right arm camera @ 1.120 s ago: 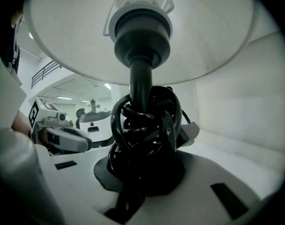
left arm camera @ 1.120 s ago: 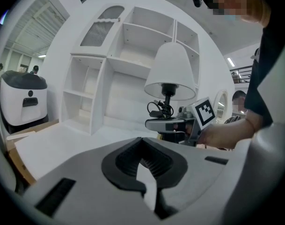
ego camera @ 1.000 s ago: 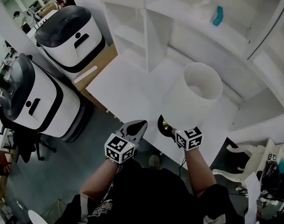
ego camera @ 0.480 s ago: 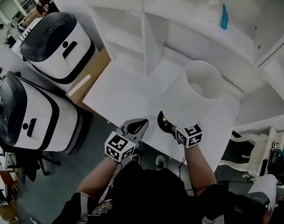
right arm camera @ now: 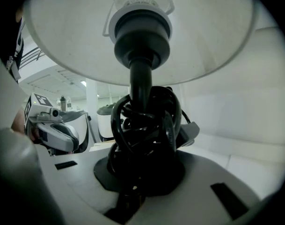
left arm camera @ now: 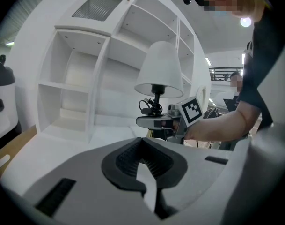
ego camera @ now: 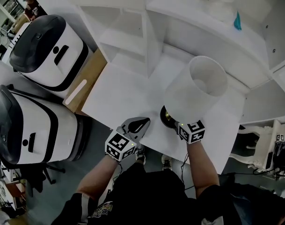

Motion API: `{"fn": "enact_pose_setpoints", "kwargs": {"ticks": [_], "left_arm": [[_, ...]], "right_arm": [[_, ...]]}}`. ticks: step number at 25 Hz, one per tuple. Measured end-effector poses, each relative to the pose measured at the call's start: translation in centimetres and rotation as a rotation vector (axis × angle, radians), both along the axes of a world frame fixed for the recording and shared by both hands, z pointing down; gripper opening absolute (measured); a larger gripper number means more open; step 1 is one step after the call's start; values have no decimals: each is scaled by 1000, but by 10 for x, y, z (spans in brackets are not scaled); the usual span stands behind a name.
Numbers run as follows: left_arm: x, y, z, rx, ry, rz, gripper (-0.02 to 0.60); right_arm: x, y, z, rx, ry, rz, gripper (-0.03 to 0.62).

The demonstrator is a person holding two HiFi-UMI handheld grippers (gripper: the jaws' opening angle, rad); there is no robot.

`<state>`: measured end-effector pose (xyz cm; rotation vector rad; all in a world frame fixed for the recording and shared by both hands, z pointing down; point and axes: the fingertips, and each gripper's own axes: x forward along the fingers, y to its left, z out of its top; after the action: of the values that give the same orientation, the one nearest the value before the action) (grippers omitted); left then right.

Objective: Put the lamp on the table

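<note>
- The lamp (ego camera: 196,93) stands upright over the near right part of the white table (ego camera: 119,93), its dark round base close to the near edge. I cannot tell whether the base touches the tabletop.
- The right gripper (ego camera: 174,123) has its claw pinching the lamp low on the stem, just above the base. In the right gripper view (right arm camera: 142,172) a black cord (right arm camera: 143,123) is coiled round the stem between the jaws, under the white shade (right arm camera: 86,41).
- The left gripper (ego camera: 142,123) sits just left of the lamp base at the table's near edge. Its claw (left arm camera: 143,146) is pressed together on nothing.
- A white shelf unit (ego camera: 133,27) rises at the far side of the table, with a teal item (ego camera: 237,21) on a far right shelf.
- Two white-and-black machines (ego camera: 48,50) stand on the floor to the left.
</note>
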<state>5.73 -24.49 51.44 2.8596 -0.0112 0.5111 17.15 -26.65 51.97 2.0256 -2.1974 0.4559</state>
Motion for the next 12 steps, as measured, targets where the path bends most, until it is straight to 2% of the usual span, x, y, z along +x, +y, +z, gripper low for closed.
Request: {"fn": "enact_pose_setpoints", "kwargs": {"ticks": [12], "left_arm": [[21,-49,26,-25,-6,95,6]], "right_arm": [[24,-54,34,-10,14,65,57]]}}
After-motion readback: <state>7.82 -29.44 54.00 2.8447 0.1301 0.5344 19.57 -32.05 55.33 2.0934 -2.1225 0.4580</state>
